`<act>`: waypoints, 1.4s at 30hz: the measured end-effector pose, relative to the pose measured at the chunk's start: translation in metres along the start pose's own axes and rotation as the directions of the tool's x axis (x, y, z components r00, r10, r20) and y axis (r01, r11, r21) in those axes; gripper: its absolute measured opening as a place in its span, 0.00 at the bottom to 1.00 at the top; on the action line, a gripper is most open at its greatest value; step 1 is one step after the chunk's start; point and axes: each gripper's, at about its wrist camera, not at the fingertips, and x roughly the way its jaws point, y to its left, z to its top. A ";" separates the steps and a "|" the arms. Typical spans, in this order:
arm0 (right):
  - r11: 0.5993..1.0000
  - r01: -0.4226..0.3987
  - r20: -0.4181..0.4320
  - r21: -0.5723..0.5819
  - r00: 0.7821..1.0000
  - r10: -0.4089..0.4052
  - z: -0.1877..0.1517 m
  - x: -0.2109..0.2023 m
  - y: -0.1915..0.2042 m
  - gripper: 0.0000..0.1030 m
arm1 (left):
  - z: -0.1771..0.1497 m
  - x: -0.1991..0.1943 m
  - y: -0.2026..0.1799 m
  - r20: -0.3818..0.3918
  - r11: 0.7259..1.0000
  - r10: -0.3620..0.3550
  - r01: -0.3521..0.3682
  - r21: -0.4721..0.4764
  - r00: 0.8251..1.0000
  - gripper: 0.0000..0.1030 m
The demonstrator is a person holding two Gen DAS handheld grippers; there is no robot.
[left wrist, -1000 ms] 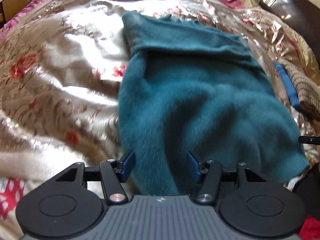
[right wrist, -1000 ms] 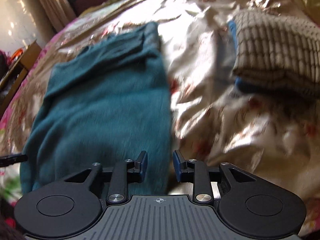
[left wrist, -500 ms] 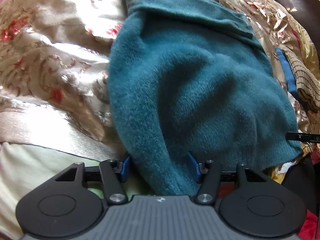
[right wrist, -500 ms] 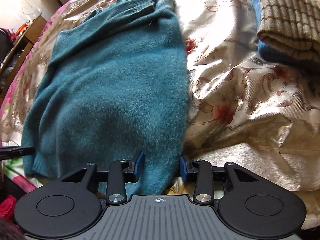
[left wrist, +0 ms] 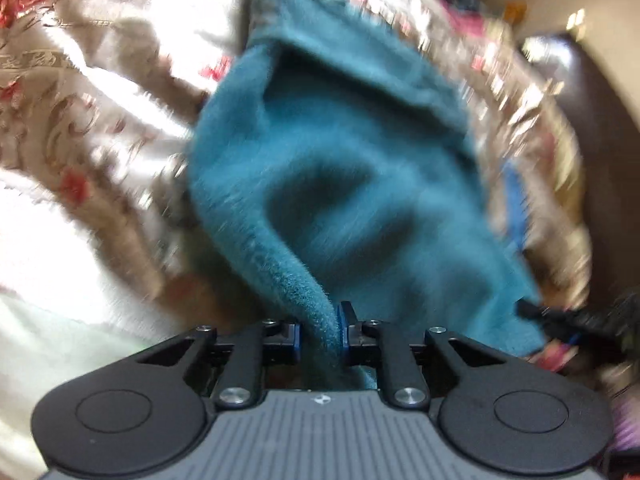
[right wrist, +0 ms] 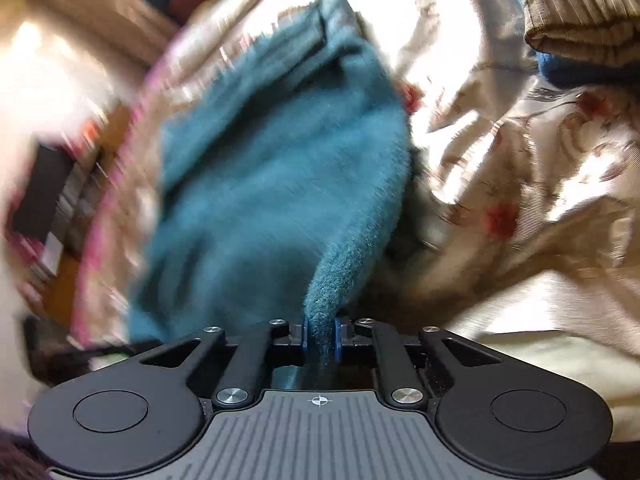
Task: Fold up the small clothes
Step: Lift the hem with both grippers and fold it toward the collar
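A: Where does the teal sweater (left wrist: pixel 340 168) lie from the two grippers?

B: It runs straight away from both of them, long axis near to far across the floral bedspread (left wrist: pixel 80 128). The near hem is off the bed. The left gripper (left wrist: pixel 320 338) is clamped on the near-left corner, and the right gripper (right wrist: pixel 320 338) is clamped on the near-right corner, each with a wad of knit pinched between its blue pads.

A: And the far end?

B: It rests on the bedspread, with a folded band of the same knit lying across it. Both views are smeared by motion, so I can't make out finer detail there.

A: So which way does the fold go?

B: My guess is that the held hem gets carried forward over the body toward that far band. Neither gripper is nearer; they hold matching corners, so they should travel together to keep the edge square.

A: Anything in the way?

B: To the right lies a brown checked folded cloth (right wrist: pixel 580 8) on top of something blue (right wrist: pixel 572 68), near the sweater's far-right side but apart from it. A swing too far right could brush it. The left side shows only bedspread, which is rumpled and may let the fold land uneven
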 end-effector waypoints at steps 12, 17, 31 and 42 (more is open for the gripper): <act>0.969 -0.238 0.358 0.071 0.913 0.198 0.127 0.024 0.037 0.11 | 0.144 0.001 -0.013 0.369 0.983 -0.174 0.182 0.013 0.913 0.21; 0.974 -0.133 0.398 0.181 0.916 0.051 0.187 0.078 0.025 0.15 | 0.190 0.037 0.007 0.429 0.993 -0.030 0.075 -0.087 0.903 0.21; 0.963 -0.136 0.388 0.232 0.921 0.037 0.203 0.113 0.006 0.34 | 0.188 0.043 0.021 0.481 0.993 0.063 -0.008 -0.115 0.874 0.29; 0.987 -0.106 0.438 0.123 0.898 0.042 0.214 0.105 0.030 0.57 | 0.184 0.024 0.026 0.565 0.979 0.185 -0.101 -0.177 0.804 0.32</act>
